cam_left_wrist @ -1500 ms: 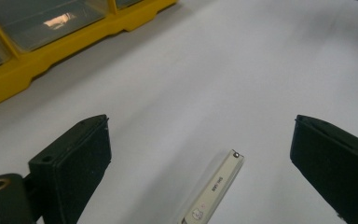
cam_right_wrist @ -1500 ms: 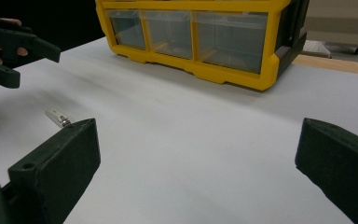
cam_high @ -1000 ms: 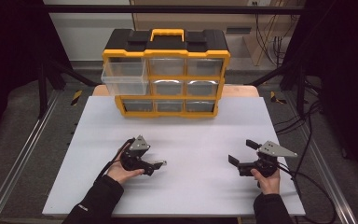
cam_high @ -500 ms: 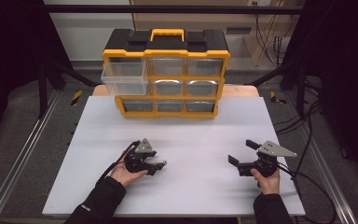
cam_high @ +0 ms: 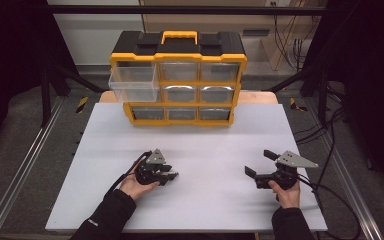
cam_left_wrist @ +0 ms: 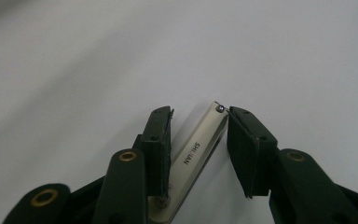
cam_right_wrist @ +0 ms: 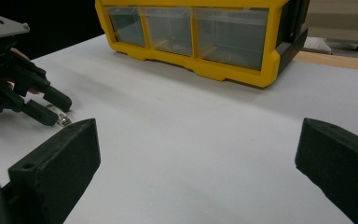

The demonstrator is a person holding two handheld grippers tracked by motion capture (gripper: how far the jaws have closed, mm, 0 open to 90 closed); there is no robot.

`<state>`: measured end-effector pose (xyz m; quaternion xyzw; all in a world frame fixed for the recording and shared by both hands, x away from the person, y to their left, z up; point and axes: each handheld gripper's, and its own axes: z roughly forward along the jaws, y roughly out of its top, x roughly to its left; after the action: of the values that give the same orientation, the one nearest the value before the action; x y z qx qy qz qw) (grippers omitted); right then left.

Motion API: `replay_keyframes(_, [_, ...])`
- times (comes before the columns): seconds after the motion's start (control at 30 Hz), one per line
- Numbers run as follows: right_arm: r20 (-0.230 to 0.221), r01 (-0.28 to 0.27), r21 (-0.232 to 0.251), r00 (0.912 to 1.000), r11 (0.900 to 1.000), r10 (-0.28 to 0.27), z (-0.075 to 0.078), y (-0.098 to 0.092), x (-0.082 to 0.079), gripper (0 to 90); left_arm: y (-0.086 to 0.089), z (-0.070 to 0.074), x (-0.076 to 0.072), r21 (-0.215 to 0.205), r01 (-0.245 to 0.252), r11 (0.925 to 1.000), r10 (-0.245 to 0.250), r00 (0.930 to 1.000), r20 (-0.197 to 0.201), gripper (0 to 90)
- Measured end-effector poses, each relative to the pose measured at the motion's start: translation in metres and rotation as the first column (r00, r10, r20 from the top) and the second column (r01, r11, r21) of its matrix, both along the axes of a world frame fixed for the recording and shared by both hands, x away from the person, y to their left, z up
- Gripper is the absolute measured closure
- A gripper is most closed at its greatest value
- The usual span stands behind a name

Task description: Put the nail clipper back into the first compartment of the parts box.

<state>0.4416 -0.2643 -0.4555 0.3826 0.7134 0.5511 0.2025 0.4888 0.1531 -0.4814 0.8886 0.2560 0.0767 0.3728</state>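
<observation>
L gripper (cam_high: 172, 175) sits low on the white table (cam_high: 205, 150), front-left of centre, my L hand (cam_high: 139, 184) under it, jaws pointing right. In the left gripper view I see a nail clipper (cam_left_wrist: 198, 154), silver w/ printed lettering, lying slantwise between the jaws on the table; the jaws have just been closing on it. The right pad meets the clipper's far tip, the left pad sits along its near side, so I read it as clamped, tho the grip looks diagonal, not square. From the right gripper view the same clipper (cam_right_wrist: 61, 117) pokes out just past the L gripper's (cam_right_wrist: 56, 108) tips, resting on the table. Further back, centre, is the yellow-and-black drawer organizer (cam_high: 177, 80) at the table's far edge; its top-left clear drawer (cam_high: 132, 85) is pulled out, the rest pushed in. R gripper (cam_high: 258, 165) is front-right, well apart from the clipper, held in my R hand (cam_high: 284, 192), jaws spread wide w/ nothing between them, aimed left across the table.
</observation>
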Motion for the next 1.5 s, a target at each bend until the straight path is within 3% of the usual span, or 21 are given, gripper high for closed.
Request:
replay_keyframes(0.5, [-0.001, 0.001, -0.005, 1.0, 1.0, -0.001, -0.0004, 0.0001, 0.0007, 0.6, -0.0007, 0.0014, 0.0011, 0.015, 0.016, 0.9998, -0.016, 0.9998, -0.008, 70.1])
replay_keyframes(0.87, [-0.004, 0.0, -0.008, 1.0, 1.0, 0.0, -0.0006, 0.0002, 0.0009, 0.6, -0.0014, 0.0019, 0.0014, 0.021, -0.001, 0.9998, 0.001, 0.9999, -0.011, 75.3])
replay_keyframes(1.5, [-0.011, -0.003, -0.008, 0.9999, 1.0, 0.003, -0.001, 0.0006, 0.001, 0.6, -0.0012, 0.0031, 0.0024, 0.013, -0.021, 0.9997, 0.021, 0.999, -0.04, 76.7])
